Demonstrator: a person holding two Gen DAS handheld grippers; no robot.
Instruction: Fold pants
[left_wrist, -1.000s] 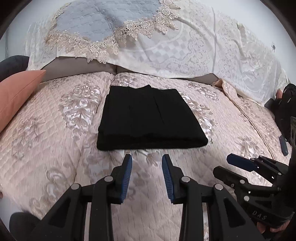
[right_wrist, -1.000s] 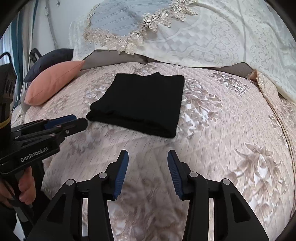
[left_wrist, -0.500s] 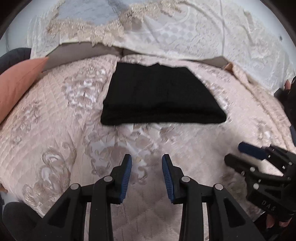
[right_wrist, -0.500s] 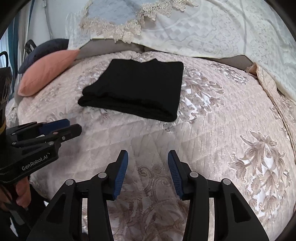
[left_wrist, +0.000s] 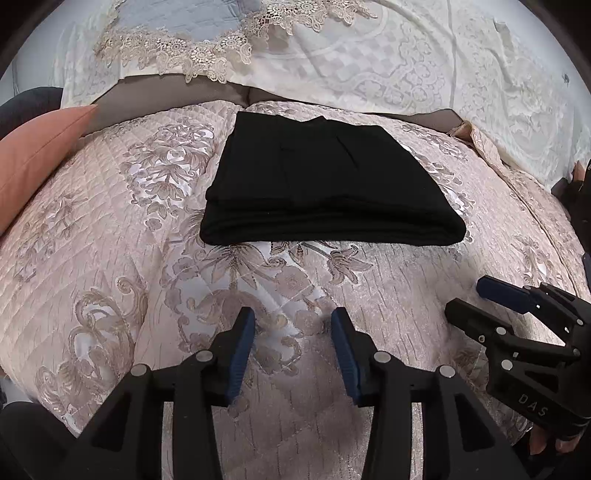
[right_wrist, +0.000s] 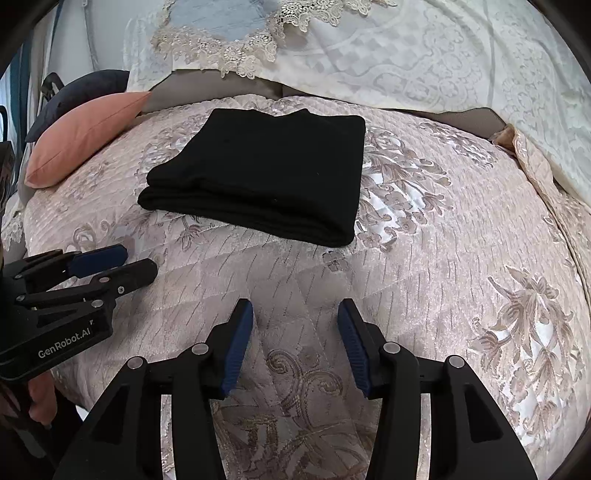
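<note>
Your folded pants (left_wrist: 325, 184) lie on the bed (left_wrist: 110, 258), beyond both grippers. Your left gripper (left_wrist: 291, 332) and right gripper (right_wrist: 295, 325) are opening, nothing between them.

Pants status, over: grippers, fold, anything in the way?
Left gripper and right gripper empty, jaws opening, short of the pants. Pants folded flat on the quilt. Nothing between.

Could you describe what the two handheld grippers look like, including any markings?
Both are black, angular, with silver rivets and ribbed blue finger pads. The left gripper reads "GenRobot.AI"; the right gripper reads "DAS".
</note>
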